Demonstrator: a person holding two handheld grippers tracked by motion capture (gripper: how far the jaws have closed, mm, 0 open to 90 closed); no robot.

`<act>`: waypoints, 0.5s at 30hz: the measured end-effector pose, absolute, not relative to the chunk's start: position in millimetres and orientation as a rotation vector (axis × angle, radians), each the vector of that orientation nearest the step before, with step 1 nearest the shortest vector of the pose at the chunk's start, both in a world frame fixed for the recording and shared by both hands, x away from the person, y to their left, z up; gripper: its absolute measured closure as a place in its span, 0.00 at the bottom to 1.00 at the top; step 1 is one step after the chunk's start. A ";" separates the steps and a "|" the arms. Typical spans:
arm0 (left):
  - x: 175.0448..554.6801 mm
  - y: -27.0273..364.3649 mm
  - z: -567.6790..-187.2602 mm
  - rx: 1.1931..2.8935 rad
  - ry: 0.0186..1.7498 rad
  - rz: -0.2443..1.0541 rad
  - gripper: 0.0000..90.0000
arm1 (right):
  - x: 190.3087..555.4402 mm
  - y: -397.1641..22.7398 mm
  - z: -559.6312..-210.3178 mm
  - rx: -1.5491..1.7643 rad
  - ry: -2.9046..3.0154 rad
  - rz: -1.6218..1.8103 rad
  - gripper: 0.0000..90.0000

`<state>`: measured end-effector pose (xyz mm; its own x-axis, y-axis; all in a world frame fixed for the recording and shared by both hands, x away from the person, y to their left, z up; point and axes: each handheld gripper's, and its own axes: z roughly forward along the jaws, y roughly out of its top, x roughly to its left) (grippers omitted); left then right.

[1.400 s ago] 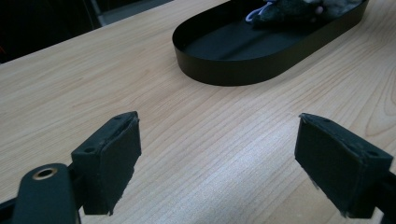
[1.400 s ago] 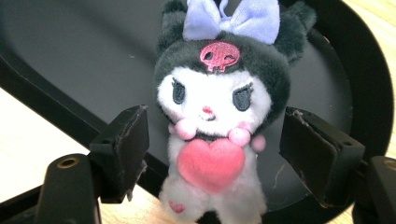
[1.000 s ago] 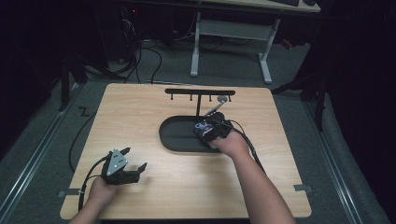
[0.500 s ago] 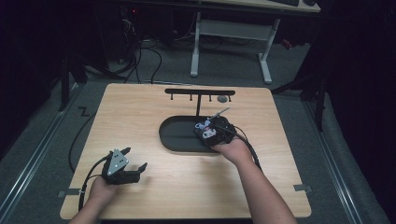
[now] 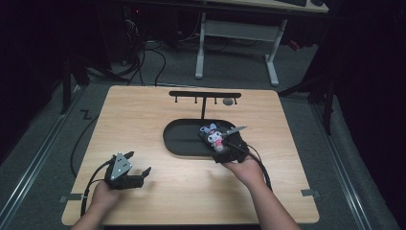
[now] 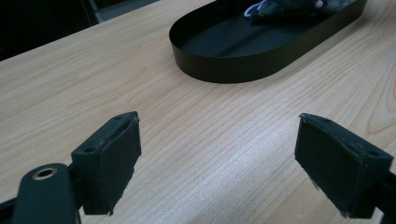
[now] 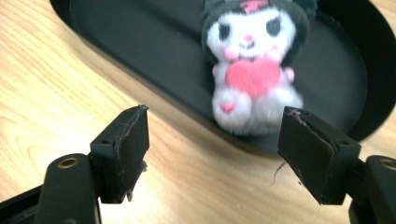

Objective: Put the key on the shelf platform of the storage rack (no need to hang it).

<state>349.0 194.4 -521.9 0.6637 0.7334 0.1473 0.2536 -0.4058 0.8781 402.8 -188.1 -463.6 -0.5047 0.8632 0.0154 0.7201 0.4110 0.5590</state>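
Observation:
A small plush toy point(image 7: 252, 70), white-faced with a black hood and a pink heart, lies in the right end of a black oval tray point(image 7: 140, 42). My right gripper point(image 7: 210, 149) is open just short of the tray's near rim, jaws wide on either side of the toy's feet and touching nothing. From above, the toy point(image 5: 214, 135) lies just ahead of the right gripper point(image 5: 219, 144). My left gripper point(image 5: 139, 164) is open and empty over bare wood at the front left. Its own view point(image 6: 219, 158) shows the tray point(image 6: 233, 70) farther off.
A black T-shaped rack point(image 5: 205, 95) with small hooks stands behind the tray, with a grey round piece point(image 5: 228, 101) at its right end. The wooden tabletop point(image 5: 143, 124) ends near both hands. Cables trail from each gripper.
My right gripper has drawn back toward the person, off the tray's right end, and the plush toy now shows lying in the tray. The left gripper has not moved.

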 end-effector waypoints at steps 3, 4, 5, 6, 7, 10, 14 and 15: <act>349.0 194.1 -522.0 1.968 0.767 0.665 0.17 | 390.6 -194.9 -468.6 1.387 2.368 0.779 0.28; 348.8 194.0 -522.0 1.970 0.765 0.666 0.17 | 387.3 -196.3 -470.1 1.387 2.364 0.790 0.28; 348.7 194.0 -521.9 1.972 0.765 0.665 0.17 | 381.4 -198.9 -472.7 1.379 2.355 0.804 0.28; 348.6 193.9 -521.9 1.972 0.764 0.666 0.17 | 378.0 -200.3 -474.5 1.374 2.348 0.812 0.28; 348.5 193.7 -522.1 1.971 0.762 0.668 0.17 | 373.2 -202.3 -476.9 1.372 2.336 0.827 0.28; 347.8 193.5 -522.1 1.974 0.754 0.668 0.17 | 359.8 -209.8 -484.0 1.379 2.302 0.873 0.25; 346.8 193.1 -522.1 1.973 0.746 0.675 0.17 | 342.3 -220.9 -493.6 1.401 2.259 0.917 0.24; 346.5 193.1 -522.1 1.972 0.744 0.676 0.17 | 339.5 -222.9 -495.2 1.403 2.253 0.924 0.24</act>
